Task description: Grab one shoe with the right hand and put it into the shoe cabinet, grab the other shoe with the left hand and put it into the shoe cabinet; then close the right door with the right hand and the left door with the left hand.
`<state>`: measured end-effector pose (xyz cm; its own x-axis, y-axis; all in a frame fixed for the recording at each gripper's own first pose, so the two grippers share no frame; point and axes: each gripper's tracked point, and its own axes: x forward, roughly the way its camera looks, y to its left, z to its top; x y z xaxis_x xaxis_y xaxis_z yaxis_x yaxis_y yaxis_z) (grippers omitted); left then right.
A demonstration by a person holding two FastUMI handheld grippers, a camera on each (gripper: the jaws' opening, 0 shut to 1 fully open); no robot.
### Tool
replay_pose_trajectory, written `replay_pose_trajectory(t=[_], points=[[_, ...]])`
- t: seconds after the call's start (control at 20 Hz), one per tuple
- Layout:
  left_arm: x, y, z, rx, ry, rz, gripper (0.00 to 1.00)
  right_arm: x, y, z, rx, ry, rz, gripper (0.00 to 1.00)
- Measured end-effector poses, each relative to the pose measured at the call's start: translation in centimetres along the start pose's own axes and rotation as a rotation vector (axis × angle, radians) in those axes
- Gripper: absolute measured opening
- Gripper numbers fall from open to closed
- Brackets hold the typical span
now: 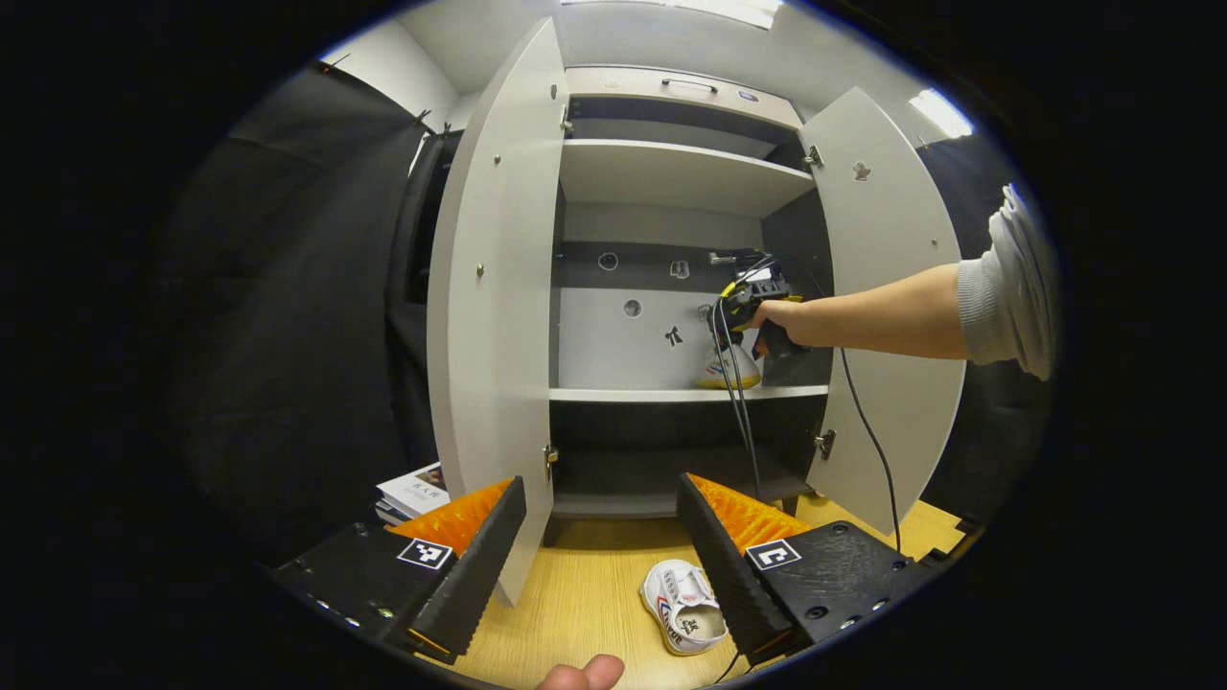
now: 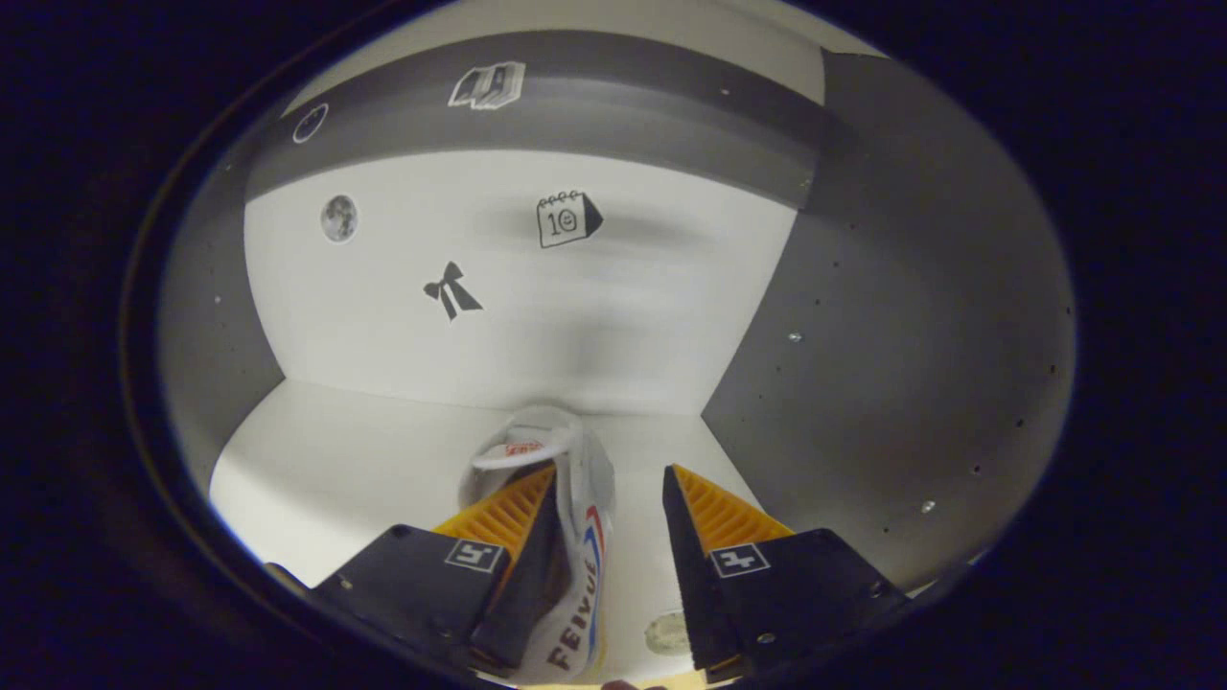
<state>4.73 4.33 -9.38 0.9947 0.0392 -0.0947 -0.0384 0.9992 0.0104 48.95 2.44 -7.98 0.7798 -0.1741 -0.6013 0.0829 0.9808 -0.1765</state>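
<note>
While the right hand-held gripper (image 2: pixel 604 522) spreads beside a shoe (image 2: pixel 575 575) lettered "FEIYUE", the left (image 1: pixel 602 546) gapes.

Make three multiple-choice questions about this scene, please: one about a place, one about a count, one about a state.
1. Where is the shoe that has not been picked up?
A. on the wooden floor before the cabinet
B. on the top shelf
C. on the stack of books

2. How many cabinet doors stand open?
A. none
B. one
C. two

3. How is the right gripper?
A. shut tight on the shoe
B. open, the shoe between its fingers
C. holding a door

Answers: 1 A, the shoe on the floor lies by the left gripper. 2 C, left door and right door both swing outward. 3 B, the right gripper shows a gap beside the shoe on the shelf.
</note>
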Motion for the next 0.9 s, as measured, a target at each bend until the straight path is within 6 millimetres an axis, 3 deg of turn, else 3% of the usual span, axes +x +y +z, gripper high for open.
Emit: replay_pose_trajectory(t=[0.05,0.1,0.15,0.2,0.3,0.45,0.5,0.55,0.65,0.9], points=[[0.0,-0.3,0.2,-0.001,-0.008,-0.008,0.95,-1.3,-0.2,0.2,0.009,-0.025,0.012,0.72],[-0.1,-0.7,0.3,-0.003,-0.014,-0.017,0.95,-3.0,-0.4,0.5,0.012,-0.054,0.025,0.65],[-0.2,-1.0,0.5,-0.002,-0.017,-0.024,0.95,-4.9,-0.7,0.7,0.006,-0.092,0.038,0.71],[-0.4,-1.2,0.7,0.001,-0.030,-0.029,0.95,-7.0,-1.0,1.1,-0.001,-0.143,0.045,0.65],[-0.7,-1.5,1.0,0.009,-0.048,-0.036,0.95,-12.3,-1.2,1.3,-0.001,-0.258,0.069,0.66],[-1.7,-1.9,1.3,0.005,-0.067,-0.046,0.95,-20.0,-1.2,-0.6,0.016,-0.397,0.138,0.73],[-2.1,-2.0,1.4,-0.001,-0.076,-0.048,0.95,-21.8,-1.6,-1.8,0.011,-0.439,0.154,0.76],[-2.5,-2.1,1.6,-0.007,-0.083,-0.049,0.95,-23.9,-2.0,-3.1,0.014,-0.478,0.163,0.86],[-3.3,-2.2,1.8,-0.016,-0.094,-0.049,0.95,-27.7,-2.9,-6.5,0.046,-0.548,0.191,0.85],[-4.9,-3.1,2.0,-0.018,-0.107,-0.041,0.95,-33.8,-5.3,-15.1,0.014,-0.718,0.187,0.92]])
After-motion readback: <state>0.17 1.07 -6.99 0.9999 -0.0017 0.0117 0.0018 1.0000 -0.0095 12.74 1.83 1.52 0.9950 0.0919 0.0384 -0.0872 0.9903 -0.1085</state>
